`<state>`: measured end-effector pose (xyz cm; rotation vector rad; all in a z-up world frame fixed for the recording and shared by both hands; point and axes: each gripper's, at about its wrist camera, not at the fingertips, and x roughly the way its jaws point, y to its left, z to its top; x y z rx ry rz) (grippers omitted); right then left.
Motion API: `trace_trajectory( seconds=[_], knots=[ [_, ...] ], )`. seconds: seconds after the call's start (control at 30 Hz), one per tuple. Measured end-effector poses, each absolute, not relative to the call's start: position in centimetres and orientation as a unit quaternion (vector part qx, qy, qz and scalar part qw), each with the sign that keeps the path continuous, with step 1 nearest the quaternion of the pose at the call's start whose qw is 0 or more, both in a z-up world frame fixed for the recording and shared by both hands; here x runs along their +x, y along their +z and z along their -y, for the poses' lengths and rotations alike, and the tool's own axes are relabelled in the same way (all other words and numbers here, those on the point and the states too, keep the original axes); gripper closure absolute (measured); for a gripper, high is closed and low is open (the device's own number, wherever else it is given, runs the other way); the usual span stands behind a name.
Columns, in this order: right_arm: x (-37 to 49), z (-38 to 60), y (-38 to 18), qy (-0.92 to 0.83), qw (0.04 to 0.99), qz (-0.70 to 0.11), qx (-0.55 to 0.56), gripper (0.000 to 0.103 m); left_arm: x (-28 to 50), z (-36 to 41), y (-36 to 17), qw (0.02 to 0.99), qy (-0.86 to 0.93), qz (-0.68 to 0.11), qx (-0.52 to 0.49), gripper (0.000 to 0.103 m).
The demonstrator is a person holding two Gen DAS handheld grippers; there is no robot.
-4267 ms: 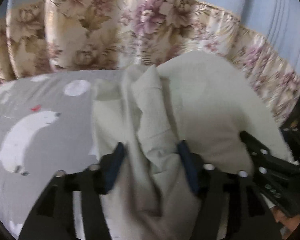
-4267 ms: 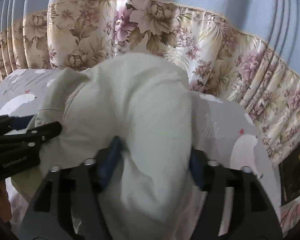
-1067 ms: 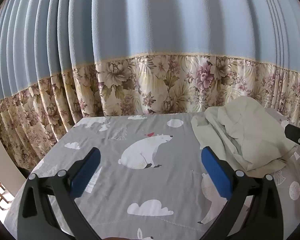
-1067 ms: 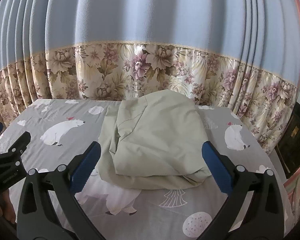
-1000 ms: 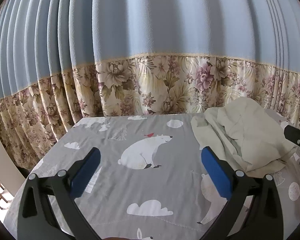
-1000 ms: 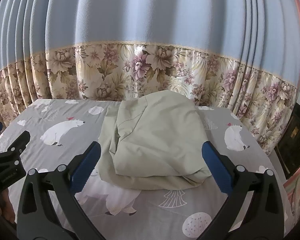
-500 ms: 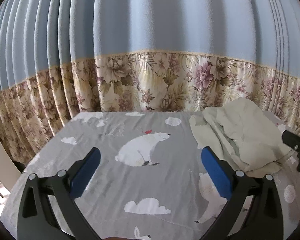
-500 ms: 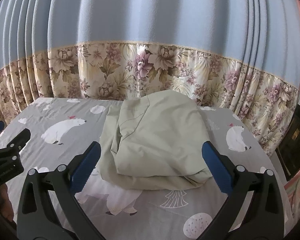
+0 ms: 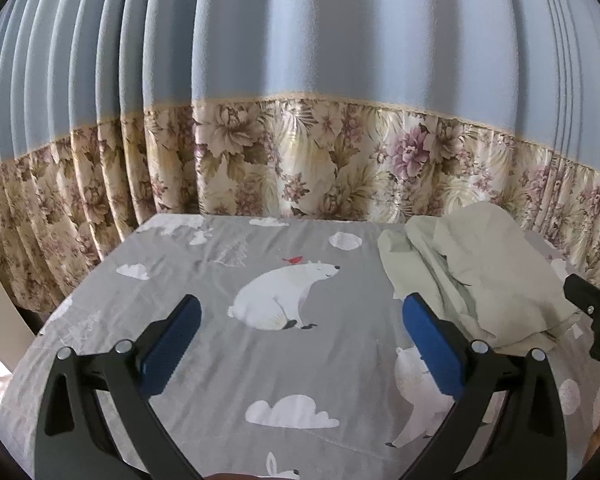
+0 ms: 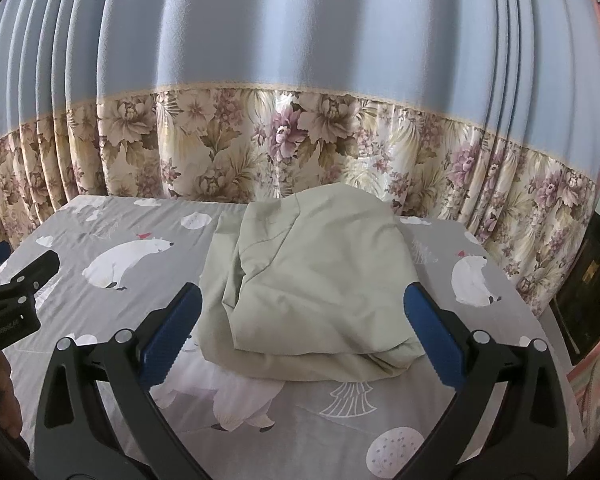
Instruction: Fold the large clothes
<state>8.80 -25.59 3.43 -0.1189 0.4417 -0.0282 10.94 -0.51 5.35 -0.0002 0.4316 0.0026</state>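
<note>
Both grippers had let go of the garment and pulled back since the earlier frames, when each was pinched into the cloth; over the last second only small camera drift. Curtain (image 10: 300,60) hung behind, blue over a floral band. Bed (image 9: 204,360) with a grey bear-print sheet filled the foreground. Garment (image 10: 316,276) lay on it as a thick, loosely folded pale green bundle, near the far edge by the curtain. Right gripper (image 10: 300,332) was wide open, empty, with the bundle straight ahead between its jaw lines and just beyond the tips. Left gripper (image 9: 300,344) was wide open too, empty, over bare sheet; the garment (image 9: 472,272) lay off to its right and farther away. Right hand was clearly nearer. Bundle's long axis looked roughly front-to-back in the right view, but it was lumpy, hard to say. Fold looked about finished; maybe a tidy-up left.
</note>
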Motion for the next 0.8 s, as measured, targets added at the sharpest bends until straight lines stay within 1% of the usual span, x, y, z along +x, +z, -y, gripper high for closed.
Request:
trace_trajectory(
  seconds=[0.33,0.8],
  knots=[
    [9.01,25.67,3.32,-0.018,0.972,-0.227,-0.059,0.003,10.67,0.68,5.53,0.979,0.004,-0.204,0.005,0.002],
    [9.29,25.34,3.09,-0.020,0.972,-0.227,-0.063,0.003,10.83,0.47,5.45,0.978,0.000,-0.209,-0.003,0.002]
  ],
)
